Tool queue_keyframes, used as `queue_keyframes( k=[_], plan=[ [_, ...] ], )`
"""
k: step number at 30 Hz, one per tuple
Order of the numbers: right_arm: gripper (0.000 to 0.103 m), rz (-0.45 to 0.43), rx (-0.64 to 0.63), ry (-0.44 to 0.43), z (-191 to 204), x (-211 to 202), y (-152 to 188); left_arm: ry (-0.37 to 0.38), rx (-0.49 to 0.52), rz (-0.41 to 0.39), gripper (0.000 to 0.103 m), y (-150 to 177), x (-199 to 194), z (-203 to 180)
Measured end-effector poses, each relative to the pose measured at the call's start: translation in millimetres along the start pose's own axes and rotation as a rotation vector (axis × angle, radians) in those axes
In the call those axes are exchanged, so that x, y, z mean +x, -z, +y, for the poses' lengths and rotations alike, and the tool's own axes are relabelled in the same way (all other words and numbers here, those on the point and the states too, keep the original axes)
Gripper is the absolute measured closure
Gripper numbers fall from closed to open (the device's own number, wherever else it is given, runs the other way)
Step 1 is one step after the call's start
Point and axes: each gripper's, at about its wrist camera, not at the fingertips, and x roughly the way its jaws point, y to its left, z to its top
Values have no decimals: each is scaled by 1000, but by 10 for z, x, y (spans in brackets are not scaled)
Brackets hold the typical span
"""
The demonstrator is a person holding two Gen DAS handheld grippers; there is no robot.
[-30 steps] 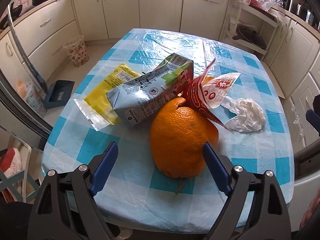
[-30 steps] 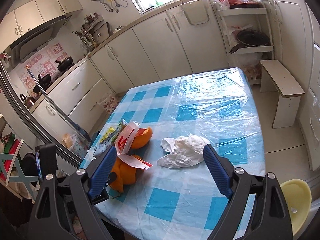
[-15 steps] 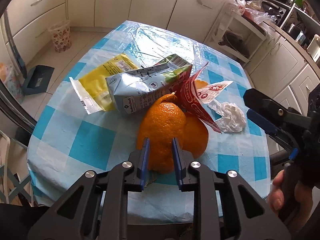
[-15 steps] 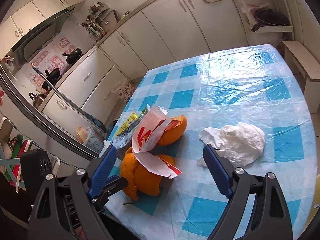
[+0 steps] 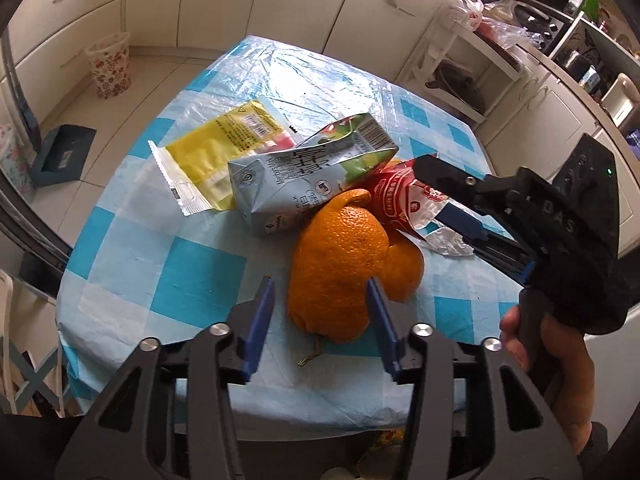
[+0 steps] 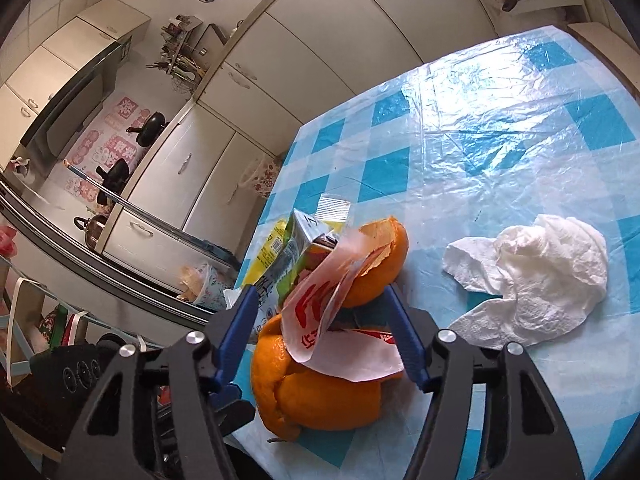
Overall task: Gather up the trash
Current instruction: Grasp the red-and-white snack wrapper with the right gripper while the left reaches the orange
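On the bench's near edge, the left tool (image 5: 322, 312) has just reopened, jaws clear around the orange peel (image 5: 340, 268), while the right tool (image 6: 320, 330) has just been narrowing, unclamped, around the red-and-white wrapper (image 6: 328, 300): nothing collected yet.

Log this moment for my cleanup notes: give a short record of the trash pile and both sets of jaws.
surface: table with blue checked cloth
pile: orange peel, drink carton, red-and-white wrapper, yellow packet
apart from pile: crumpled tissue
left gripper: jaws just reopening, astride the orange peel, pads not pressing
right gripper: jaws just closing, around the red-and-white wrapper, no grip seen
floor: flowered bin
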Motion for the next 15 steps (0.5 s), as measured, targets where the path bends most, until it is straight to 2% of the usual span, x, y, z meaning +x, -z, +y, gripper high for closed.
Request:
queue_keyframes(
  k=[3,5,7,8,10,15],
  plan=[
    [57,8,11,-18,-15,0,6,10,36,7,45,15,16,-77],
    [69,7,16,-37,-21,-18,1,-18,56,18,45,17,79,-130],
    [85,4,34,-67,-50,-48,-10,-23,44,41,47,28,167,-118],
    [88,4,45,-83,-73,-63,-16,-16,31,51,57,31,201,-94],
    [94,-6,60,-104,-120,-98,-33,-11,2,52,61,8,219,-46],
    [97,-52,82,-137,-201,-295,-92,20,-22,52,69,-32,183,0]
  ],
)
